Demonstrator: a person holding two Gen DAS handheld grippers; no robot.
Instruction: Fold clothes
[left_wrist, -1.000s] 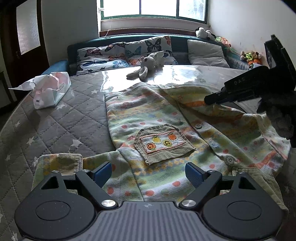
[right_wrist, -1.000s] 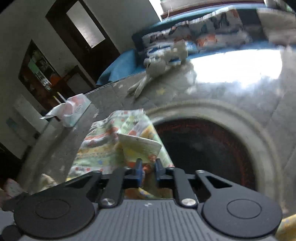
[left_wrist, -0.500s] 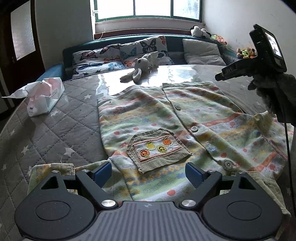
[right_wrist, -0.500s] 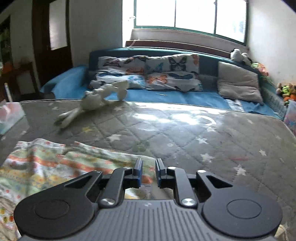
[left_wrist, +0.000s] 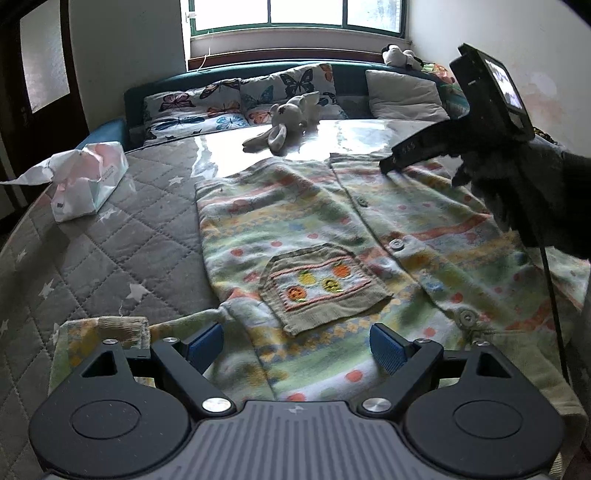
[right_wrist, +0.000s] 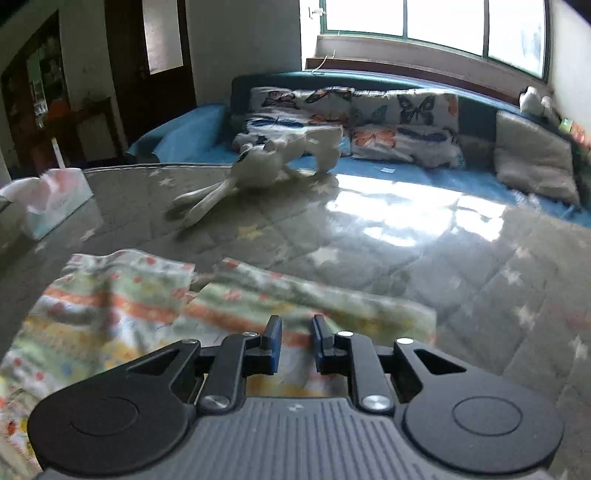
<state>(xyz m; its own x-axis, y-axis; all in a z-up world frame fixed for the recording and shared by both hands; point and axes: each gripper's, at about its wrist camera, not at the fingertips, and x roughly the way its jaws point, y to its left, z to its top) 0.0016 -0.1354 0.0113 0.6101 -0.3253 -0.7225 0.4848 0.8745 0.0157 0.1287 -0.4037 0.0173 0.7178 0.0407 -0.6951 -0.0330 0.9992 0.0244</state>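
Flat on the quilted bed (left_wrist: 110, 240), a pastel patterned cardigan (left_wrist: 332, 229), buttoned.

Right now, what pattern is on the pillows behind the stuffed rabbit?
Butterflies, multicoloured on white, on the pillows; clearest in the left wrist view.

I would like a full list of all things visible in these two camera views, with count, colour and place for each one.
cardigan: one, pastel stripes with dots, spread flat on the mattress, buttoned.
pocket: one, olive with fruit embroidery, on the cardigan front.
mattress: one, grey quilted with white stars.
stuffed rabbit: one, pale grey, beyond the cardigan.
tissue pack: one, white and pink, at the mattress's left edge.
butterfly pillows: several, white with coloured butterflies, against the headboard.
plain cushion: one, pale grey, right of the pillows.
left gripper: one, black with blue pads, wide open over the near hem.
right gripper: one, black, slightly open above the far cardigan edge.
gloved hand: one, dark, holding the right gripper.
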